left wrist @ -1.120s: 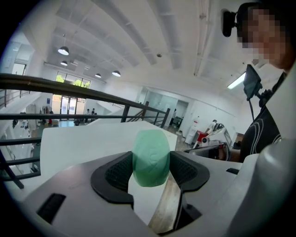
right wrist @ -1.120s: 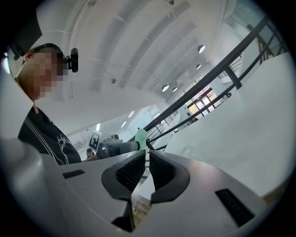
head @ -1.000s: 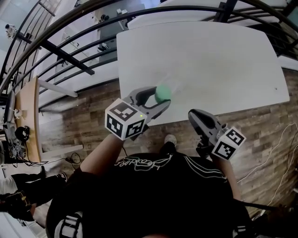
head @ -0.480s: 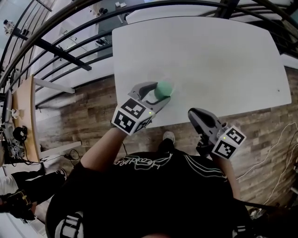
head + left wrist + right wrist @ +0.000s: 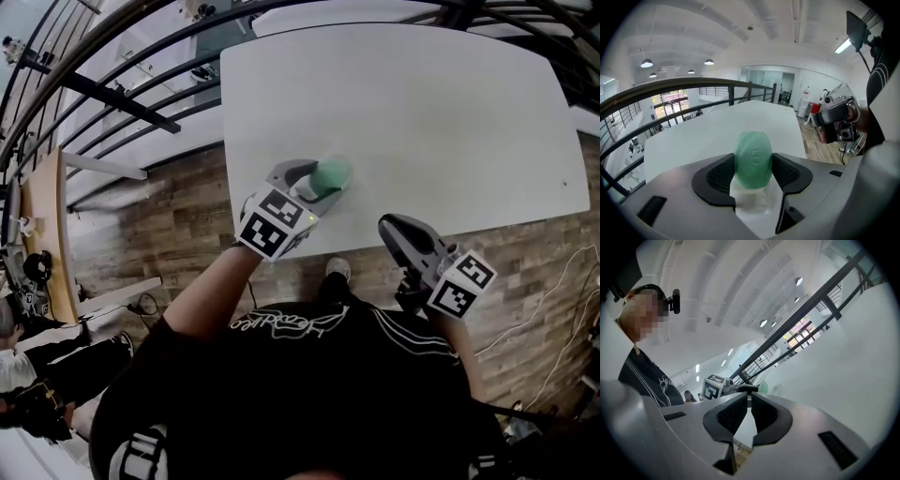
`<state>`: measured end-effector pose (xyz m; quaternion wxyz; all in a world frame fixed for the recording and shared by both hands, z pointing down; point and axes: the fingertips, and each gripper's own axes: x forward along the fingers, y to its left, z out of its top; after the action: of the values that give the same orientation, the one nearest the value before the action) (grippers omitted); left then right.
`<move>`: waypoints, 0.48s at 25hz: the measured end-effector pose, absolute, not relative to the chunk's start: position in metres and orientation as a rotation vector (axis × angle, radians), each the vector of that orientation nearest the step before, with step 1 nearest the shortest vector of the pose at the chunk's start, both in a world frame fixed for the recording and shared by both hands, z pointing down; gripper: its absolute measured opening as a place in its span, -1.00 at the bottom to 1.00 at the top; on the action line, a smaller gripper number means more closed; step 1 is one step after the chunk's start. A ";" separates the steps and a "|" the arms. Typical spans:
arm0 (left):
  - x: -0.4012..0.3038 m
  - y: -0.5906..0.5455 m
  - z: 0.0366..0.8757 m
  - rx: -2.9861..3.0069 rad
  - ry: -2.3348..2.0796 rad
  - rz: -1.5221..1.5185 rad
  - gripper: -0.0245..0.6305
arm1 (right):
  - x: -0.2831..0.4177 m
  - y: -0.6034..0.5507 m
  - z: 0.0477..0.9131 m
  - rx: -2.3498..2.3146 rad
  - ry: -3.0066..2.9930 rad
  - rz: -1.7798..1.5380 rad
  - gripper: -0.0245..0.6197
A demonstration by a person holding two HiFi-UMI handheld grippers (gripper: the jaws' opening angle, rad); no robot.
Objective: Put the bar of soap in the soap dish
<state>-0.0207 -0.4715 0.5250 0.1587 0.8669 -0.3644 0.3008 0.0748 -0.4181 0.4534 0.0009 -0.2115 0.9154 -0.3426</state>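
Jaws of the left gripper [image 5: 753,162] clamped on the bar of soap [image 5: 753,149]. Green oval, stood on edge, one pad flat to each broad face. Soap fills the gap from side to side and sticks out past the tips.

Directly under the soap, low between the same jaws: a pale, see-through piece [image 5: 751,200] sitting on the white table [image 5: 422,112]. I take it for the soap dish. Cannot tell whether the soap's lower end touches it or hangs just above.

Step in hand, as I read it: the carry is done and the bar is being lowered into the dish. Not yet released.

Next move, by my judgement: settle the bar down into the dish, tipping it off its edge if it is to lie flat, then spread the jaws and back out along their own line. Clear plastic on a white top is hard to read, and the dish looks light, so a jaw catching it could push it along.

Right gripper [image 5: 750,401]: jaws drawn together, nothing between them. It hangs off the table's near edge, well clear of the soap, with no part in this step.
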 end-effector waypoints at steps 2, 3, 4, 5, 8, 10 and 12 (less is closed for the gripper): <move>-0.021 -0.468 0.531 2.467 -1.033 0.871 -0.14 | 0.074 -0.414 0.456 -0.667 2.874 -1.085 -0.83; -0.023 -0.471 0.535 2.461 -1.027 0.878 -0.14 | 0.073 -0.417 0.458 -0.670 2.873 -1.091 -0.83; -0.025 -0.476 0.539 2.455 -1.022 0.889 -0.14 | 0.071 -0.423 0.460 -0.672 2.873 -1.096 -0.83; -0.027 -0.481 0.543 2.449 -1.020 0.903 -0.14 | 0.069 -0.429 0.462 -0.673 2.872 -1.101 -0.83; -0.029 -0.486 0.551 2.431 -1.011 0.930 -0.14 | 0.067 -0.436 0.465 -0.675 2.871 -1.110 -0.83; -0.028 -0.484 0.553 2.427 -1.003 0.939 -0.14 | 0.067 -0.435 0.465 -0.676 2.870 -1.114 -0.83; -0.028 -0.484 0.555 2.427 -1.002 0.956 -0.14 | 0.068 -0.434 0.465 -0.678 2.870 -1.117 -0.83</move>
<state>-0.0282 -0.4839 0.5546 0.1728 0.8555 -0.3532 0.3369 0.0676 -0.4341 0.4645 -0.0059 -0.2150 0.9101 -0.3542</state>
